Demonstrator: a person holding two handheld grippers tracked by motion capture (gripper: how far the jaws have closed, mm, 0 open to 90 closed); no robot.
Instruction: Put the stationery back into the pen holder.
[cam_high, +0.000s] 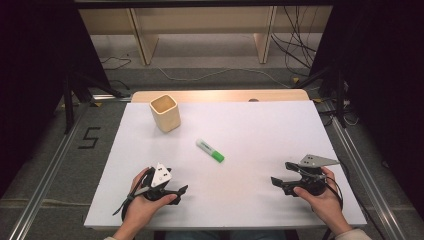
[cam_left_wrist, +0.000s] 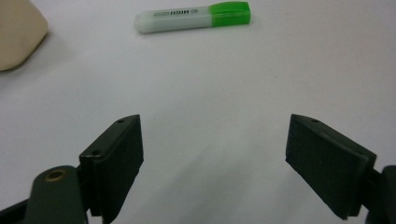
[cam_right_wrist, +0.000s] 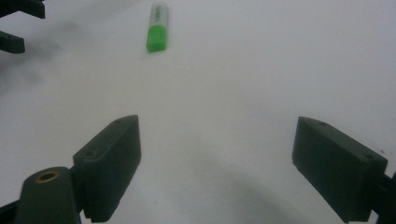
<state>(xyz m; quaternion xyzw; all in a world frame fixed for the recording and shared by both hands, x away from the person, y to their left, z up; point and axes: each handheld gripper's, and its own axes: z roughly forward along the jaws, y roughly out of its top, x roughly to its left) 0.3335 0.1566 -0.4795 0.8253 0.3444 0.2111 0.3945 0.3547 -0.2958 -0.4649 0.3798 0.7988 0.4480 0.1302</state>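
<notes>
A highlighter with a white body and a green cap lies flat on the middle of the white table. My left gripper rests near the front left, open and empty, and its jaws point right. My right gripper rests near the front right, also open and empty, with its jaws pointing left. In the left gripper view the highlighter lies well beyond the spread jaws of that gripper. The right gripper view has the highlighter far ahead of its own gripper, green cap nearest.
A beige square cup stands upright at the table's back left, and its corner shows in the left gripper view. The other gripper's jaws appear far off in the right gripper view. Floor cables and wooden frame legs lie beyond the table.
</notes>
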